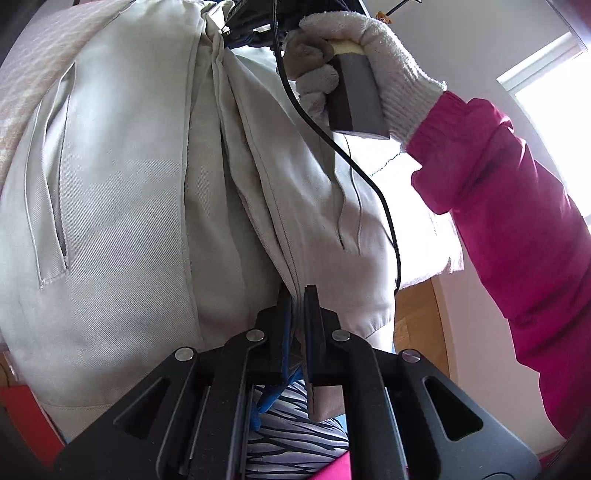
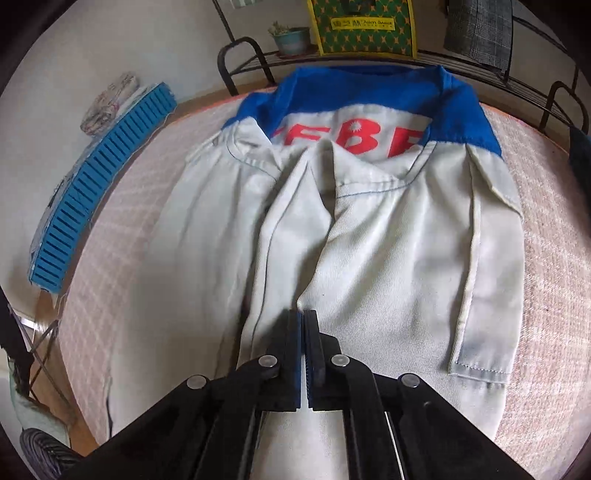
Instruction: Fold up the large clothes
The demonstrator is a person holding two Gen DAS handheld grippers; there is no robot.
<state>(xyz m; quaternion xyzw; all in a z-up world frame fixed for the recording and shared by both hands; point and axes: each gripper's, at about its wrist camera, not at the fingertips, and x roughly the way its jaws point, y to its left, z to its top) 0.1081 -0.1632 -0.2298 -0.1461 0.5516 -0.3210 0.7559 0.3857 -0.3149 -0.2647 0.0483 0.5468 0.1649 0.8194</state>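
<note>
red letters "ebe" on the grey jacket, its fabric pinched in left tool, right tool fully closed

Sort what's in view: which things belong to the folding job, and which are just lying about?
Job:
- grey-and-blue jacket
- left gripper, fingers shut on a jacket seam
- right gripper, shut over the jacket
- table cover

Lying about:
- blue slatted crate
- potted plant
- green-and-yellow bag

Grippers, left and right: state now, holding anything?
Left gripper: shut on the pale grey jacket.
Right gripper: shut; whether it pinches cloth cannot be told.
</note>
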